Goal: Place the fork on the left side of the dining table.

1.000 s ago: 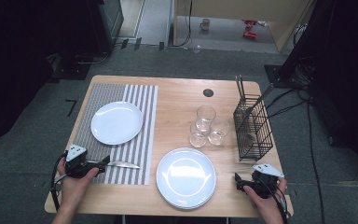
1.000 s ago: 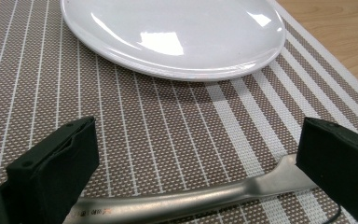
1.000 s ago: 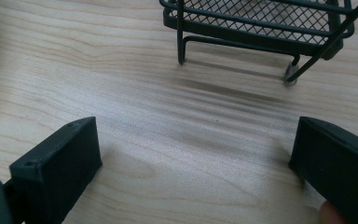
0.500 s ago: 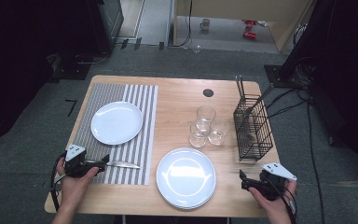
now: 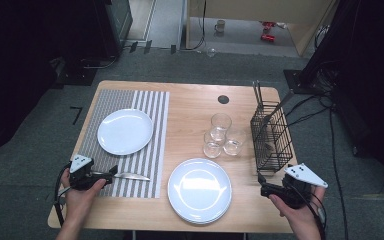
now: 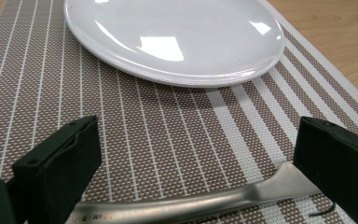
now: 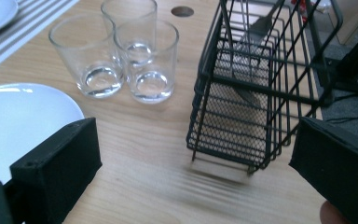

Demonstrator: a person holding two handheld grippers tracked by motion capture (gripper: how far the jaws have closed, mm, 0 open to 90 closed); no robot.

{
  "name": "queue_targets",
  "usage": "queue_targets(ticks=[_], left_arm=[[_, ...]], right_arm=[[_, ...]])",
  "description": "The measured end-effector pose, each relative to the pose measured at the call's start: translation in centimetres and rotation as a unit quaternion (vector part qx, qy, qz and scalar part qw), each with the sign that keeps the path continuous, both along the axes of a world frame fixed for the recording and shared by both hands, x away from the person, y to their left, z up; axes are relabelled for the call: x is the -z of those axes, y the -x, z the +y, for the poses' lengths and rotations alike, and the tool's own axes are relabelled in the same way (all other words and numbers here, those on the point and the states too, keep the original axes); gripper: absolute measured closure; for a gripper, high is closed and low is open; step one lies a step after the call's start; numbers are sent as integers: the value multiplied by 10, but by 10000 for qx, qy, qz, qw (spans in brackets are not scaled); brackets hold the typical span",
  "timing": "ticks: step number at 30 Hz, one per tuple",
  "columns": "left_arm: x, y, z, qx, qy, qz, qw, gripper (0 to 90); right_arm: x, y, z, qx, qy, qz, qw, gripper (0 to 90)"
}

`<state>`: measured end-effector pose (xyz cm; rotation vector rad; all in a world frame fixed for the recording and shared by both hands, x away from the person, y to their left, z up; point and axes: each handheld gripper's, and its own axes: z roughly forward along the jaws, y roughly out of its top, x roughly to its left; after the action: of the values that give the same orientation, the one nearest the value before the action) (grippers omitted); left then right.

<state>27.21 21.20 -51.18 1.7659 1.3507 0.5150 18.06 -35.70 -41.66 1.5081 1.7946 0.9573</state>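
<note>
A table knife (image 5: 127,175) lies on the striped placemat (image 5: 152,107) near the table's front left. My left gripper (image 5: 108,172) sits at the knife's handle end, open. In the left gripper view the steel handle (image 6: 191,200) lies flat on the mat (image 6: 42,93) across the gap between the two wide-apart jaws, my left gripper (image 6: 196,140) holding nothing. A white plate (image 5: 125,131) (image 6: 177,37) rests on the mat beyond. My right gripper (image 5: 261,186) (image 7: 196,135) hovers open at the front right, facing a black wire basket (image 5: 272,135) (image 7: 242,93).
A stack of white plates (image 5: 199,189) (image 7: 18,121) sits at the front centre. Three empty glasses (image 5: 221,135) (image 7: 121,56) cluster left of the basket, which holds some cutlery (image 7: 256,28). A dark round hole (image 5: 223,99) marks the far tabletop. The table edge lies just behind both hands.
My right gripper has drifted a little to the right, toward the table's corner. The left gripper and the knife have stayed put.
</note>
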Motion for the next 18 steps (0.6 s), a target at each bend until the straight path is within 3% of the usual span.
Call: queue_targets(ticks=[5, 18], left_arm=[[1, -1, 2, -19, 92, 48, 9999, 13], [1, 0, 0, 23, -7, 23, 10000, 13]], right_arm=[[-10, -6, 3, -52, 33, -67, 10000, 5], [-33, -24, 8, -132, 89, -159, 9997, 5]])
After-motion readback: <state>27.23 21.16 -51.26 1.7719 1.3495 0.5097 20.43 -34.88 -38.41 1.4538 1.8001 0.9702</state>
